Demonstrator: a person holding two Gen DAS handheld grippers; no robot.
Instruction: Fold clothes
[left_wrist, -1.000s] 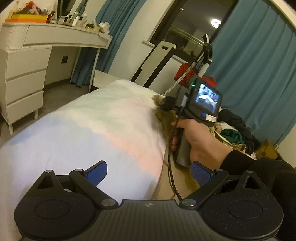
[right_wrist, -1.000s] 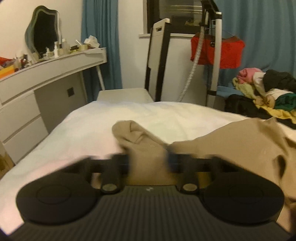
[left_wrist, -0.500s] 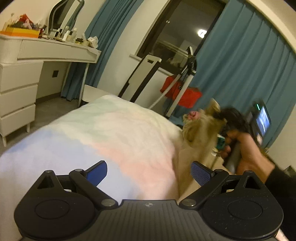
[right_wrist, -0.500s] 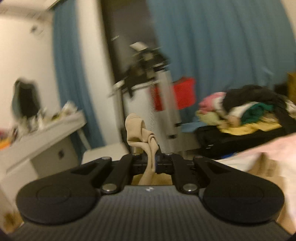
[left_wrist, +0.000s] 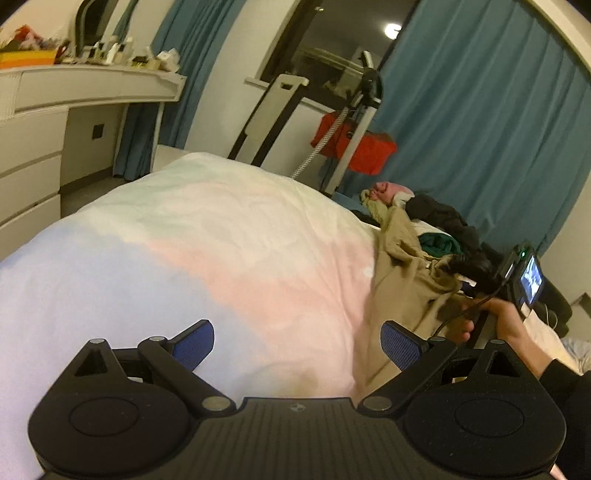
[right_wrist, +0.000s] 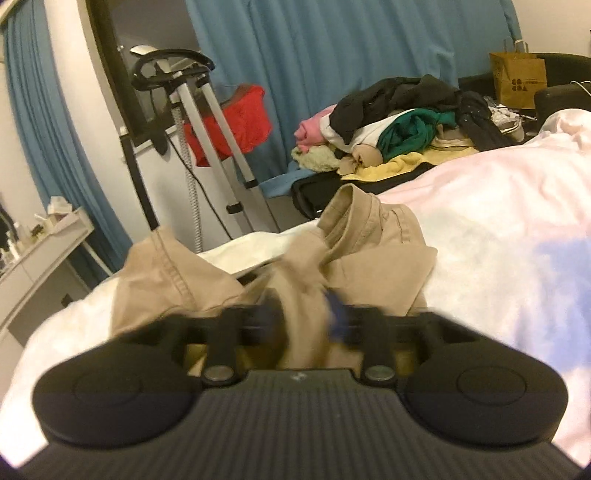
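Note:
A tan garment (left_wrist: 402, 266) lies crumpled along the right side of the bed's pale duvet (left_wrist: 221, 251). In the right wrist view the same tan garment (right_wrist: 369, 240) bunches up just ahead, and a fold of it runs between the blurred fingers. My right gripper (right_wrist: 299, 317) is opening, its jaws parted around that fold. From the left wrist view the right gripper (left_wrist: 458, 264) sits at the garment's far edge, held by a hand (left_wrist: 495, 317). My left gripper (left_wrist: 295, 332) hovers open over the duvet with nothing between its blue pads (left_wrist: 195, 341).
A pile of mixed clothes (right_wrist: 406, 122) lies beyond the bed. A garment steamer stand (right_wrist: 199, 122) with a red garment (right_wrist: 236, 122) stands by the window. A white dresser (left_wrist: 37, 147) is at the left. A paper bag (right_wrist: 517, 79) stands far right.
The right gripper carried the tan garment's end up and across to the right, then lowered it onto the bed. Its jaws went from clamped to parted. The left gripper drifted slightly.

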